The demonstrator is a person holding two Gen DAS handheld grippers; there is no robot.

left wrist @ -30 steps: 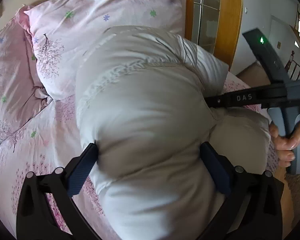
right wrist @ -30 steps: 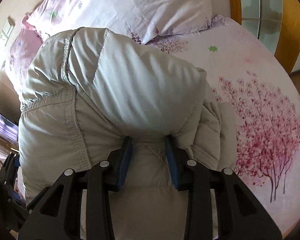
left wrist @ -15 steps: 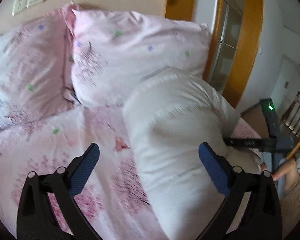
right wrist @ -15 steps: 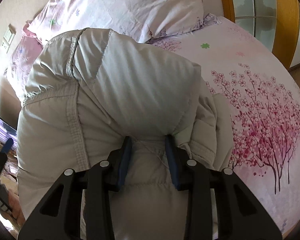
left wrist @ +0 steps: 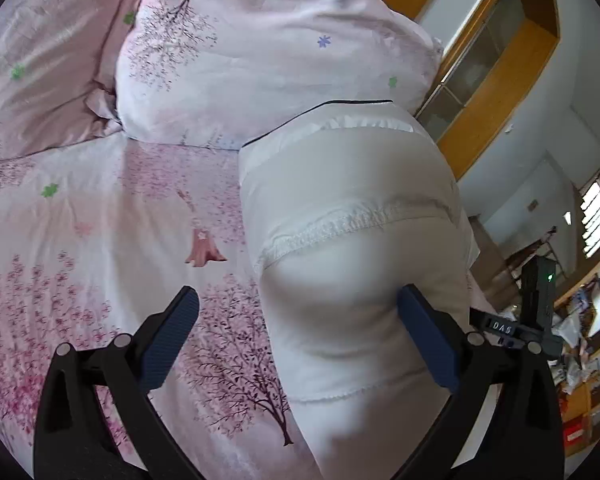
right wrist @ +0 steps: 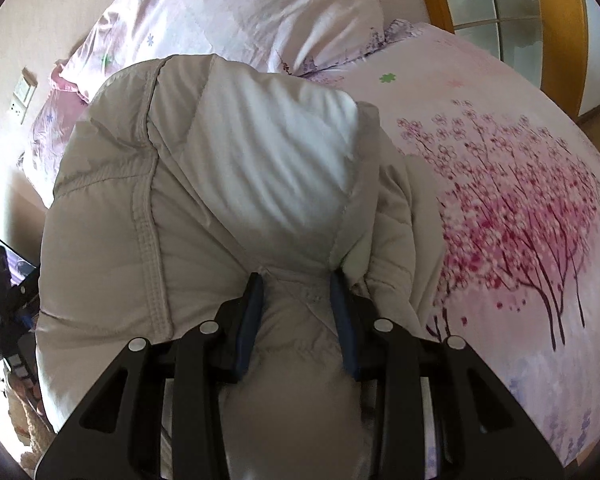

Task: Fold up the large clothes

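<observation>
- Left wrist view: my left tongs [left wrist: 296,340] stand wide apart and hold nothing. The puffy jacket [left wrist: 356,264] fills the centre and lower right of the frame, lying folded into a bundle on the bed [left wrist: 100,220]. My right-hand pad seems to touch its flank; the left pad hangs over bare sheet. A pillow [left wrist: 260,52] sits in the upper part, just behind the bundle.
- Right wrist view: my right tongs [right wrist: 298,312] are clamped on a pinch of the jacket [right wrist: 204,184] at lower centre. The bundle bulges across the middle and left, with cherry-blossom sheet to the right.
- Risk, as I judge it: the padding is springy, so letting go abruptly may let the fold spring open, and pulling with one grip could drag the bundle toward the bed's edge.
</observation>
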